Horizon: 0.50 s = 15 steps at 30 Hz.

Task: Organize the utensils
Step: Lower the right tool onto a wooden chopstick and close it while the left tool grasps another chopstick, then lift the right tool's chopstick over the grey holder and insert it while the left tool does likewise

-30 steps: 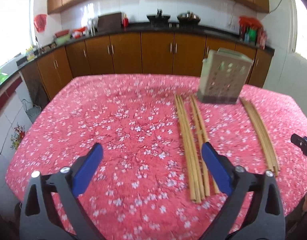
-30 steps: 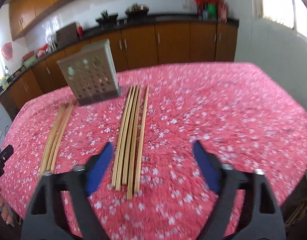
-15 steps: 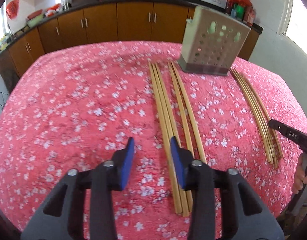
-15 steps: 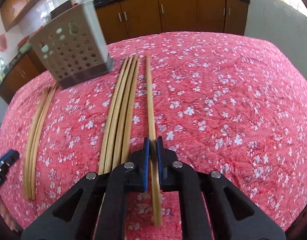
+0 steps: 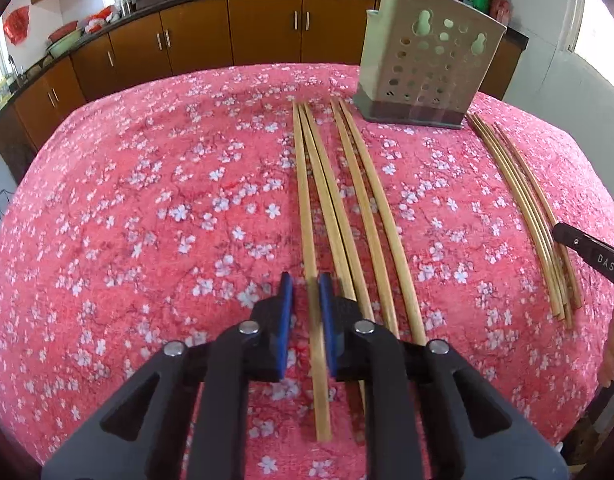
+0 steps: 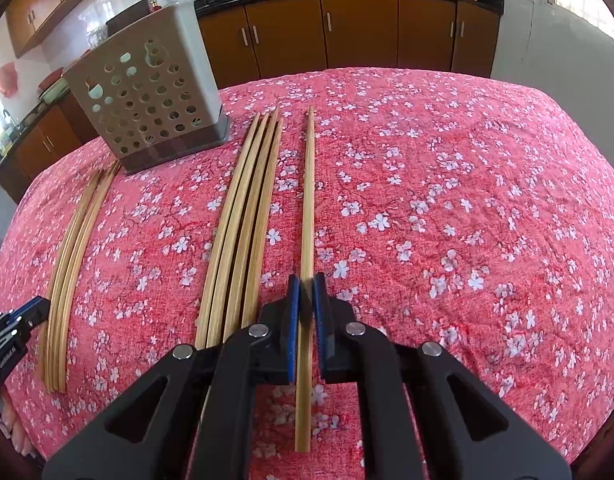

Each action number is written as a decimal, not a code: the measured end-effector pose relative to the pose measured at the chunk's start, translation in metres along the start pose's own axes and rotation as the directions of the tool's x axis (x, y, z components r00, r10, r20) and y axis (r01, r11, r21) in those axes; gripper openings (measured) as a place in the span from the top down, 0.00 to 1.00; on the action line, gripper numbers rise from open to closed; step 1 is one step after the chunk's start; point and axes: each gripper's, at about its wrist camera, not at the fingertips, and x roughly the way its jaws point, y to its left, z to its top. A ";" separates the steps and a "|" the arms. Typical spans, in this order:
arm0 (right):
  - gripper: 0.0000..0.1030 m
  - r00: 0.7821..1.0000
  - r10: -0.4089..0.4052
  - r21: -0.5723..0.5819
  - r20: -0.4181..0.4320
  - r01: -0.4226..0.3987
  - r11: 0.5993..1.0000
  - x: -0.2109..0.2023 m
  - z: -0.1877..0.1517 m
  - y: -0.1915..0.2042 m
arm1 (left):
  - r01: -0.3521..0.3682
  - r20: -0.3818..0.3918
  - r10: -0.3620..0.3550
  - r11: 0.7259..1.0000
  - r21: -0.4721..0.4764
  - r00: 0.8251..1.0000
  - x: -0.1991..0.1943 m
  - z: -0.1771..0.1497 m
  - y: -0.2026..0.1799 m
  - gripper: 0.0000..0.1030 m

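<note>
Bamboo chopsticks in two loose groups on a bench (image 5: 147,200) covered with pink blossom-print cloth, all lying lengthwise toward a perforated beige holder (image 5: 427,60) standing upright at the far side, roughly between the groups. Left tongs (image 5: 306,292) narrowed around the leftmost chopstick (image 5: 307,200) of the left group, close to its near end; sliver of cloth showing beside one pad, so impossible to tell whether truly pinched or only about to be. Right tongs (image 6: 306,292) clenched on a lone chopstick (image 6: 307,200) lying just apart from four others (image 6: 243,220) of the right group. Judged barely begun: nothing poking above the holder's rim, every other stick flat on the cloth, all of them left to carry over. Holder's inside hidden behind its wall, holes too small to reveal contents. Unclear whether the lone chopstick is lifted or resting on the cloth. Each view's farther group tightly packed, hard to count. Opposite tongs cut off at the frame edge in both views.
</note>
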 end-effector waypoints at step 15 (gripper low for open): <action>0.92 0.996 -0.060 0.040 0.065 0.057 0.998 0.018 0.024 -0.040 | -0.036 0.068 0.042 0.996 -0.087 0.997 0.027 0.042 0.059 0.89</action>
